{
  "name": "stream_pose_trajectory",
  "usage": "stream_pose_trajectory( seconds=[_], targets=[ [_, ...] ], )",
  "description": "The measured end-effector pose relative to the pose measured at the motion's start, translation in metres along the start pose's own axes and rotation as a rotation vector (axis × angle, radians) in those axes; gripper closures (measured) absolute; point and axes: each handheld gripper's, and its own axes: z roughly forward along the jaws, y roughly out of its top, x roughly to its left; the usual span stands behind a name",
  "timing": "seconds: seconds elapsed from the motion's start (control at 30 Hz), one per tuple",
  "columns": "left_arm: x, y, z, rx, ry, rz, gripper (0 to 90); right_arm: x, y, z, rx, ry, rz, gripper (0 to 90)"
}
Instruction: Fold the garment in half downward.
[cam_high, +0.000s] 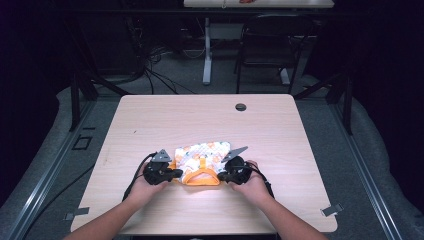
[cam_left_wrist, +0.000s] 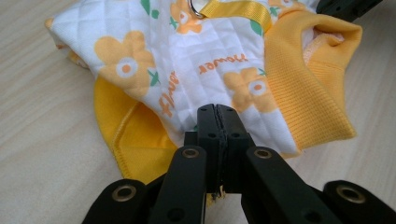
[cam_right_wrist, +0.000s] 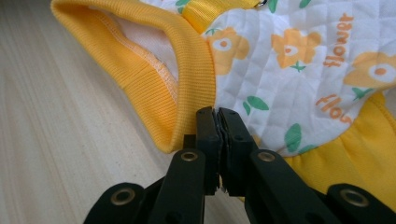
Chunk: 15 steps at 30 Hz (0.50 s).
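Pinching the small flowered garment (cam_high: 202, 160) at opposite sides, the left hand-held gripper (cam_left_wrist: 217, 122) and right hand-held gripper (cam_right_wrist: 217, 126) both clench fabric; it lies on the bench (cam_high: 150, 125) between these 2, apparently unfolded yet.

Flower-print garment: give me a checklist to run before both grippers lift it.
1. Left gripper clamped on the flower-print garment: ok, jaws shut on the quilted edge.
2. Right gripper clamped on fabric: ok, jaws shut beside the yellow ribbed cuff.
3. Grips on opposite sides: ok in the high view.
4. How many layers each jaw pair pinches: cannot tell.
5. Metal ring on the yellow strap clear of the jaws: ok.
6. Table around the garment bare: ok.
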Motion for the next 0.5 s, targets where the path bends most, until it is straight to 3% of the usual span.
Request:
stream_pose_trajectory(
  seconds=[0.1, 0.5],
  targets=[
    [0.005, 0.000, 0.003, -0.020, 0.003, -0.031, 89.5, -0.004, 0.002, 0.003, -0.016, -0.007, 0.020, 87.2],
    [0.015, 0.002, 0.007, -0.060, 0.019, -0.070, 89.6, -0.018, 0.009, 0.008, -0.037, -0.021, 0.057, 86.7]
  ],
)
